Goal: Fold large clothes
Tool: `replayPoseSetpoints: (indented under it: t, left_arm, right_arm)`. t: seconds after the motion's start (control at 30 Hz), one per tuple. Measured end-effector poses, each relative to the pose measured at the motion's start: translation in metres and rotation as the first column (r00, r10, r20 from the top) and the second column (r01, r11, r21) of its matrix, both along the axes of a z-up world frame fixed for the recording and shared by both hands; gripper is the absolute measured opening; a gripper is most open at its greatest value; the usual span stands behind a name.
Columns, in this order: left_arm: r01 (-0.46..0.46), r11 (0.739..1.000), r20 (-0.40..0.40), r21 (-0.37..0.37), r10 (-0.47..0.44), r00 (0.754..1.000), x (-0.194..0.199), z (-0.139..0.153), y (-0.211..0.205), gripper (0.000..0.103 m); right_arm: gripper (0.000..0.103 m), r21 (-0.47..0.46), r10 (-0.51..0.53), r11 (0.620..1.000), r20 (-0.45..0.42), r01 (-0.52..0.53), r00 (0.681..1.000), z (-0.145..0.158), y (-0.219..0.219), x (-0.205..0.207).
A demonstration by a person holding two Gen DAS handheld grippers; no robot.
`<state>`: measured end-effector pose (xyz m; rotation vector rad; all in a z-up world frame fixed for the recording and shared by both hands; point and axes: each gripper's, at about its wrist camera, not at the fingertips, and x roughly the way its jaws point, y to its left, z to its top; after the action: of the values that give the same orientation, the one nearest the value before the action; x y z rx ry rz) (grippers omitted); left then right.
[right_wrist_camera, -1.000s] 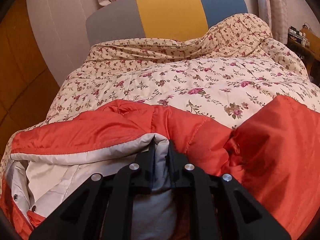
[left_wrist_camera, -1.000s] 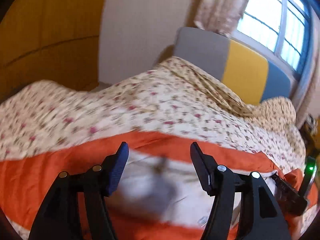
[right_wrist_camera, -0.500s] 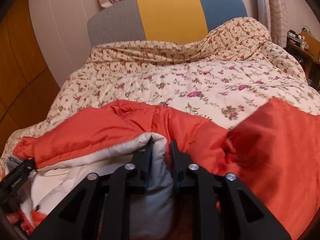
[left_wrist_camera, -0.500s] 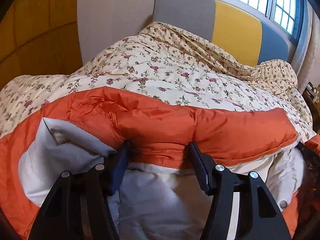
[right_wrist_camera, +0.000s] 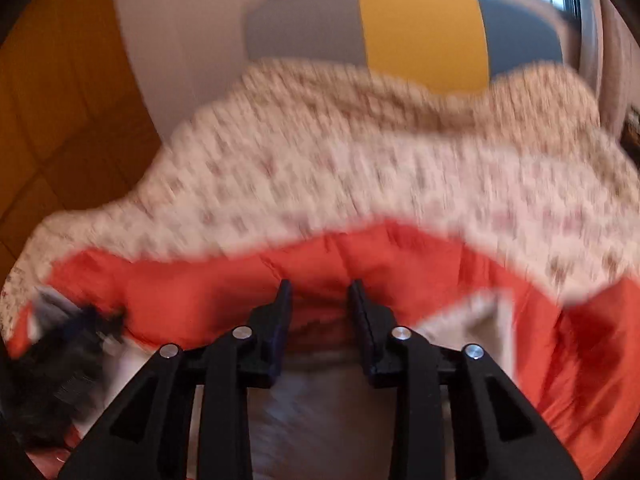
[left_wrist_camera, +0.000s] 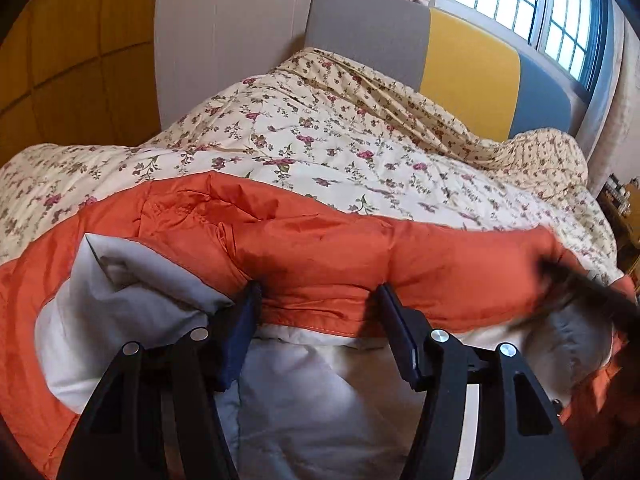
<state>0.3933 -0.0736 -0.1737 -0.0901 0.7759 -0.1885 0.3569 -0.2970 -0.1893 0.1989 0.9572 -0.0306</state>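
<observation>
An orange padded jacket (left_wrist_camera: pixel 320 248) with a pale grey lining (left_wrist_camera: pixel 304 404) lies spread on a floral bed. My left gripper (left_wrist_camera: pixel 318 300) is open, its fingertips resting against a folded orange edge over the lining. In the right wrist view, which is motion-blurred, my right gripper (right_wrist_camera: pixel 320 292) is open with its jaws apart at the orange jacket (right_wrist_camera: pixel 224 292) edge. The right gripper shows as a dark blur at the right of the left wrist view (left_wrist_camera: pixel 592 292). The left gripper appears as a dark blur at the lower left of the right wrist view (right_wrist_camera: pixel 60 360).
A floral quilt (left_wrist_camera: pixel 340 152) covers the bed beyond the jacket. A grey, yellow and blue headboard (left_wrist_camera: pixel 468 60) stands at the far end under a window (left_wrist_camera: pixel 532 4). A wooden wall (left_wrist_camera: pixel 72 64) is on the left and a wooden side table (left_wrist_camera: pixel 628 208) on the right.
My right gripper has opened and let go of the grey lining, and its view swung and blurred. My left gripper stays open on the orange fold, with the view lifted slightly.
</observation>
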Motion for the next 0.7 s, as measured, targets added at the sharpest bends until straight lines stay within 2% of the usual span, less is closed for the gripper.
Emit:
replayPoseSetpoints:
  t: [0.1,0.27,0.37,0.4,0.43,0.5,0.6,0.7]
  left_arm:
    - [0.002,1.000,-0.006,0.006,-0.002,1.000,0.001,-0.002,-0.003,0.060]
    - [0.004,1.000,-0.013,0.027,-0.004,1.000,0.003,-0.001,-0.007,0.061]
    - [0.013,0.999,-0.015,0.041,-0.012,1.000,0.002,-0.001,-0.010,0.067]
    - [0.020,0.998,-0.018,0.053,-0.019,1.000,0.002,0.000,-0.012,0.071]
    - [0.030,0.997,-0.023,0.067,-0.028,0.999,0.001,0.000,-0.014,0.073]
    - [0.044,0.996,-0.026,0.075,-0.042,0.999,-0.003,0.002,-0.015,0.078]
    - [0.083,0.997,-0.023,0.007,-0.083,0.996,-0.015,0.008,-0.010,0.093]
    - [0.075,0.997,0.005,-0.037,-0.075,0.997,-0.034,0.020,-0.002,0.094]
  right_arm:
    - [0.027,-0.016,0.012,1.000,0.046,-0.012,0.999,-0.011,0.004,-0.014]
    - [0.027,-0.108,0.012,0.994,0.012,-0.011,1.000,-0.023,0.014,0.001]
    - [0.028,-0.099,0.014,0.995,0.005,-0.014,1.000,-0.021,0.011,0.000]
    - [0.031,-0.082,0.009,0.997,0.009,-0.008,1.000,-0.016,0.008,-0.006]
    - [0.043,-0.052,0.003,0.999,0.026,-0.002,1.000,-0.009,0.005,-0.013]
    - [0.054,-0.016,-0.001,1.000,0.069,0.002,0.998,0.003,0.003,-0.033]
    - [0.054,-0.077,0.003,0.997,0.079,0.003,0.997,0.017,0.005,-0.061]
    - [0.054,-0.123,-0.028,0.992,0.082,0.038,0.996,0.024,-0.005,-0.089]
